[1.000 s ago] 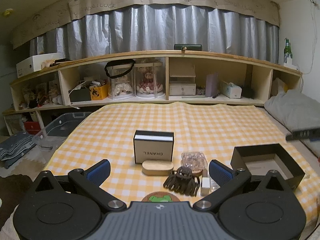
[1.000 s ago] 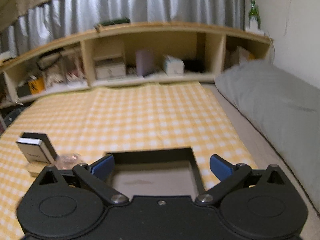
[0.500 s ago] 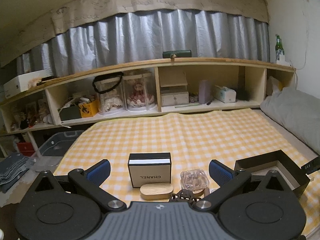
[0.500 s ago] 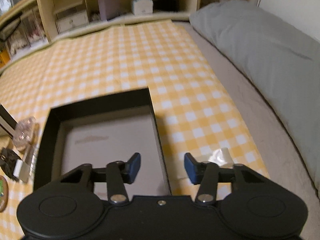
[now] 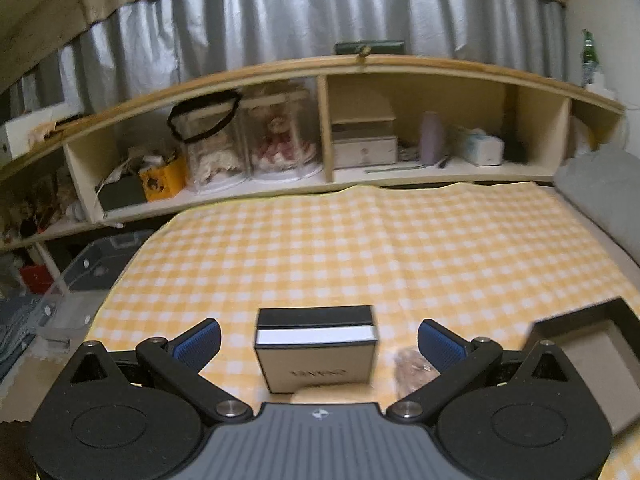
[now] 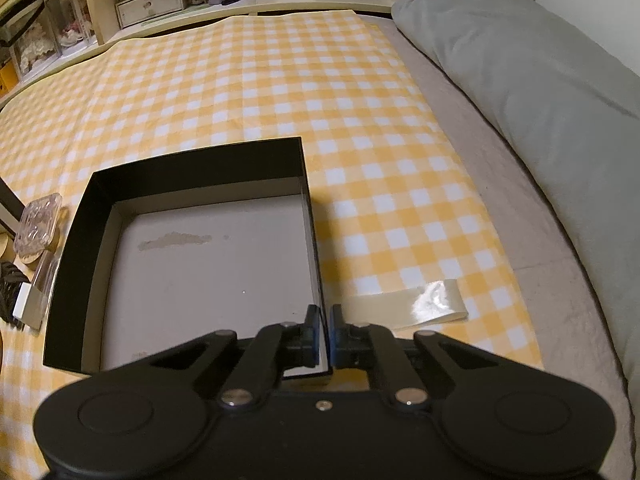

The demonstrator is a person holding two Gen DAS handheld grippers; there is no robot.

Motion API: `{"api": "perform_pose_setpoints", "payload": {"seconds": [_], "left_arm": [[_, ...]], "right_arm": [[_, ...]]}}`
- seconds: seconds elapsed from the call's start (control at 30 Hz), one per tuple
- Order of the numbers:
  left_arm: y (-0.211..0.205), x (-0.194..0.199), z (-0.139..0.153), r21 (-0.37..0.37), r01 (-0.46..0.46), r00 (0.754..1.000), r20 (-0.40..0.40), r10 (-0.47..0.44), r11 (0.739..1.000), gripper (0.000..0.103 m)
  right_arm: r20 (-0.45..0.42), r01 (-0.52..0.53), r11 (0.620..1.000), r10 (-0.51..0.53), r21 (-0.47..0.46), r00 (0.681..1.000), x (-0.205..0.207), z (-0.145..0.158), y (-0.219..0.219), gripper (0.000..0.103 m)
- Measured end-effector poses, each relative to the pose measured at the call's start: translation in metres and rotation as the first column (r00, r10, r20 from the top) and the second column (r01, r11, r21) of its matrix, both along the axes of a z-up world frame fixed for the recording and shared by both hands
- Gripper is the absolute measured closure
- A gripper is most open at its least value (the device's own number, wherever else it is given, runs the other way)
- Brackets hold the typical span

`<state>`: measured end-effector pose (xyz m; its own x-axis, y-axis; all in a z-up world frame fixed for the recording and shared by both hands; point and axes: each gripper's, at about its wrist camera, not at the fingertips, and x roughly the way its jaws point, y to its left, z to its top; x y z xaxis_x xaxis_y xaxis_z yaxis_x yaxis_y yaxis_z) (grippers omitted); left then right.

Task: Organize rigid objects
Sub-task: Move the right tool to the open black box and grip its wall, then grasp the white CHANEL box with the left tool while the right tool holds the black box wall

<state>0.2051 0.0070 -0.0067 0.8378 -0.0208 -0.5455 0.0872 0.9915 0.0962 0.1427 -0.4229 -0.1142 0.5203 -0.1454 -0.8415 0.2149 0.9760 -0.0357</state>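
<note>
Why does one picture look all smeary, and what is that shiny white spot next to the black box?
Left wrist view: smeared all over, so the writing on the small black-and-white box is hard to read, and the shelf bows from the fisheye lens. Right wrist view: sharp; the shiny spot is light glaring off a strip of tape beside the open black box.

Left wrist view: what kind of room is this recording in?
Most likely a bedroom at home: a yellow checked cloth spread over a bed, a grey pillow along its edge, and a low wooden shelf of dolls and keepsakes under silver curtains.
</note>
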Motion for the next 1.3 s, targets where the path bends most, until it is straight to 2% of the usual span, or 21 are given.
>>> {"api": "perform_pose_setpoints", "payload": {"seconds": [0.1,0.2,0.3,0.43,0.57,0.7,0.77,0.87,0.97,1.03,1.07,1.17,1.23,1.3], "left_arm": [[0.020,0.025,-0.009,-0.084,-0.036,0.999,-0.026,0.034,0.996,0.000],[0.043,0.049,-0.020,-0.207,-0.068,0.997,-0.057,0.058,0.976,0.000],[0.063,0.068,-0.035,-0.323,-0.109,0.992,-0.102,0.080,0.940,0.000],[0.084,0.085,-0.057,-0.463,-0.167,0.980,-0.175,0.095,0.871,0.000],[0.087,0.089,-0.068,-0.565,-0.136,0.978,-0.209,0.018,0.814,0.002],[0.068,0.086,-0.069,-0.612,-0.034,0.972,-0.205,-0.117,0.790,0.005],[0.056,0.083,-0.070,-0.606,0.001,0.961,-0.219,-0.168,0.796,0.005],[0.034,0.075,-0.067,-0.551,0.057,0.949,-0.230,-0.217,0.833,0.005],[0.022,0.066,-0.058,-0.431,0.062,0.967,-0.198,-0.161,0.900,0.004],[0.018,0.062,-0.051,-0.321,0.048,0.985,-0.140,-0.098,0.946,0.004],[0.019,0.061,-0.047,-0.286,0.042,0.990,-0.114,-0.078,0.957,0.003],[0.026,0.062,-0.042,-0.211,0.018,0.999,-0.032,-0.025,0.977,0.000],[0.034,0.068,-0.043,-0.203,-0.011,1.000,-0.026,0.006,0.979,0.000],[0.044,0.074,-0.046,-0.228,-0.048,0.999,-0.028,0.043,0.972,0.000]], "right_arm": [[-0.001,-0.005,1.000,0.005,-0.010,1.000,0.001,0.000,0.000,0.098],[0.002,-0.011,1.000,0.011,0.001,1.000,0.000,0.001,0.000,0.098],[0.003,-0.016,1.000,0.016,0.003,1.000,0.001,0.002,-0.001,0.098],[0.001,-0.026,1.000,0.026,0.009,1.000,0.004,0.001,-0.002,0.098],[-0.005,-0.032,0.999,0.032,0.007,0.999,0.006,-0.001,-0.001,0.098],[-0.008,-0.036,0.999,0.036,0.004,0.999,0.008,-0.002,-0.002,0.097],[-0.008,-0.038,0.999,0.038,0.003,0.999,0.008,-0.002,-0.002,0.097],[-0.008,-0.041,0.999,0.042,0.008,0.999,0.007,-0.002,-0.001,0.097],[-0.008,-0.050,0.999,0.050,0.007,0.999,0.007,-0.003,0.000,0.097],[-0.009,-0.054,0.999,0.054,0.006,0.998,0.007,-0.004,0.000,0.097],[-0.009,-0.054,0.999,0.054,0.006,0.999,0.007,-0.004,0.000,0.097],[-0.009,-0.055,0.998,0.055,0.007,0.998,0.007,-0.004,0.000,0.097],[-0.010,-0.057,0.998,0.057,0.007,0.998,0.007,-0.004,0.001,0.097],[-0.011,-0.063,0.998,0.063,0.003,0.998,0.007,-0.005,0.001,0.096]]}}
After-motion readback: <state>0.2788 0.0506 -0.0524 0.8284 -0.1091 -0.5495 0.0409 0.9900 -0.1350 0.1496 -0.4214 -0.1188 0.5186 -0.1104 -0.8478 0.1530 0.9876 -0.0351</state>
